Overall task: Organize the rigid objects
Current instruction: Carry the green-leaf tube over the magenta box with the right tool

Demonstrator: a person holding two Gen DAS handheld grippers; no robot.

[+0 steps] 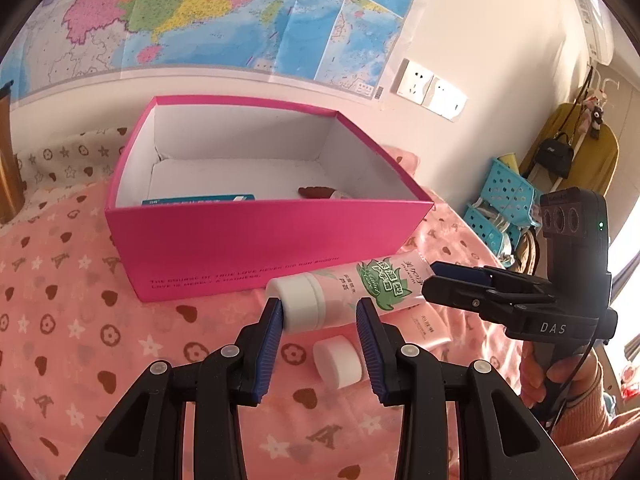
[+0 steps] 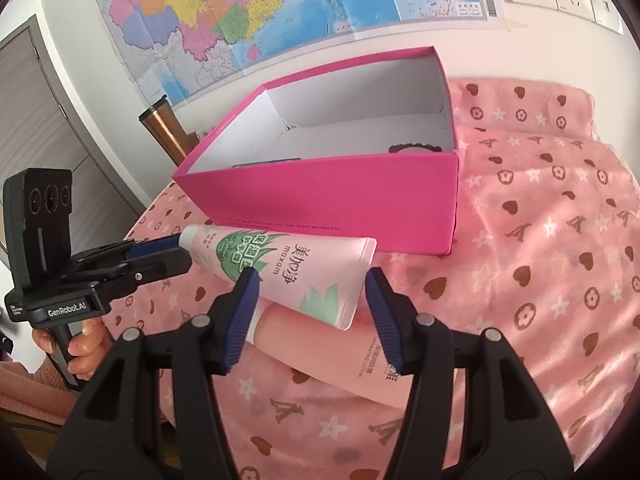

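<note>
A pink tube with green leaf print and a white cap lies in front of the magenta box. A second plain pink tube with a white cap lies under it. My left gripper is open around the printed tube's cap end. My right gripper is open around the printed tube's flat end; the plain tube lies beneath. In the box lie a blue-edged card and a dark-capped item.
A pink patterned cloth covers the surface. A copper-coloured tumbler stands behind the box at the left. A map and sockets are on the wall. Blue baskets stand off to the right.
</note>
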